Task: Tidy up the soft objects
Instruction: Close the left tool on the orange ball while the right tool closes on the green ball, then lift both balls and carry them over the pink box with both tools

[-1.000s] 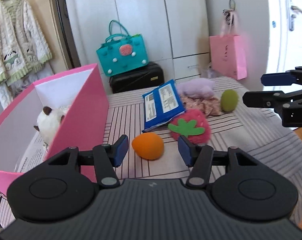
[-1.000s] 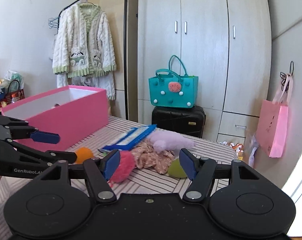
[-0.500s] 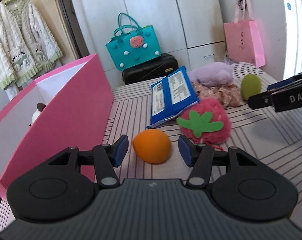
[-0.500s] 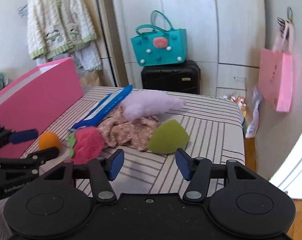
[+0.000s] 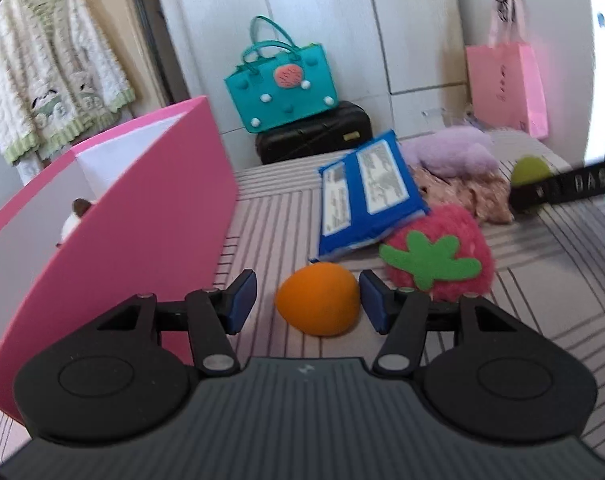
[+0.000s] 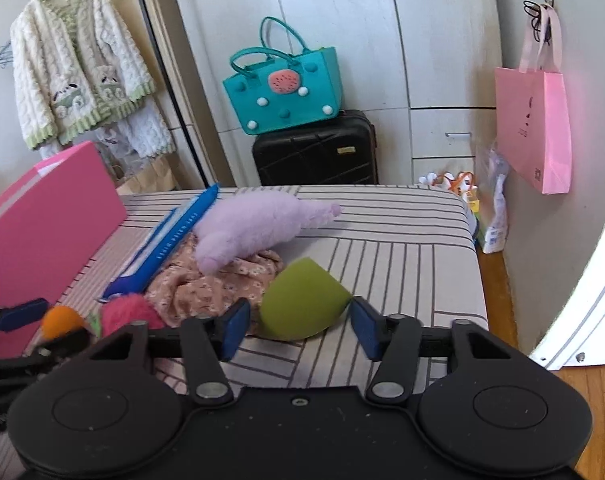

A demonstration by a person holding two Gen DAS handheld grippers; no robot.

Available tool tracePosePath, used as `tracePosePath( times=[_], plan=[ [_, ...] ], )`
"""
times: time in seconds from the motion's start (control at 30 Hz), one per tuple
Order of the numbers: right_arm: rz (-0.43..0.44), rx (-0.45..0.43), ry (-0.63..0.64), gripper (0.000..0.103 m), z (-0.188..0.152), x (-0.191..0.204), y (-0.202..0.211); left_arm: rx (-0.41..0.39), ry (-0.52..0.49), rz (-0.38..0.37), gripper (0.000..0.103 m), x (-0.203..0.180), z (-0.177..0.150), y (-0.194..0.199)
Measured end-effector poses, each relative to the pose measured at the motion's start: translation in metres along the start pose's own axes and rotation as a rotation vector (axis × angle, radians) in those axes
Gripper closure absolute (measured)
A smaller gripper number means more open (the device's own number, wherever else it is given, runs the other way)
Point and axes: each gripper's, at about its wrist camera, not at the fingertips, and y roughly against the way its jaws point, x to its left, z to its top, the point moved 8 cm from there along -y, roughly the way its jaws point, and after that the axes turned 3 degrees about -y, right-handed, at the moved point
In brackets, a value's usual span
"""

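My left gripper (image 5: 307, 305) is open with an orange egg-shaped sponge (image 5: 318, 303) lying on the striped bed between its jaws. My right gripper (image 6: 298, 326) is open with a green teardrop sponge (image 6: 300, 309) between its jaws. A red plush strawberry (image 5: 442, 254) lies right of the orange sponge. A blue packet (image 5: 366, 196), a floral cloth (image 6: 210, 284) and a lilac plush (image 6: 254, 228) lie further back. A pink box (image 5: 114, 240) stands at the left with a white plush toy (image 5: 72, 220) inside.
The striped bed (image 6: 402, 240) ends at the right, with wooden floor (image 6: 498, 280) beyond. A teal bag (image 6: 282, 92) sits on a black suitcase (image 6: 314, 152) by the wardrobe. A pink paper bag (image 6: 534, 124) hangs on the right wall. A cardigan (image 6: 78, 76) hangs at the left.
Both grippers have moved forward and down. The orange sponge now sits between the left jaws and the green sponge between the right jaws. Both stay open.
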Motion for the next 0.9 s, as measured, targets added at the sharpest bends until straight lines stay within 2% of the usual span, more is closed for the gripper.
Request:
tracePosePath(
  times=[0.13,0.27,0.5,0.63,0.8,0.9],
  plan=[
    [-0.002,-0.011,-0.003,0.055,-0.001,0.000,-0.004,0.016,0.027,-0.027,0.047,0.003,-0.001,-0.003],
    [-0.008,-0.024,-0.005,0.055,-0.002,-0.002,0.002,0.028,0.060,-0.071,0.056,0.001,-0.003,-0.006],
    [0.004,-0.037,0.009,0.055,-0.005,0.004,0.028,0.003,0.074,-0.067,0.060,0.003,-0.003,-0.002],
    [0.033,-0.003,0.024,0.055,-0.014,0.014,0.040,-0.038,0.073,-0.067,0.061,0.007,0.002,0.012],
    [0.099,0.055,0.010,0.055,-0.029,0.032,0.048,-0.001,0.122,-0.182,0.061,0.009,0.001,0.025],
    [0.157,0.069,0.005,0.055,-0.035,0.046,0.056,0.020,0.116,-0.234,0.061,0.011,-0.001,0.036]
  ],
)
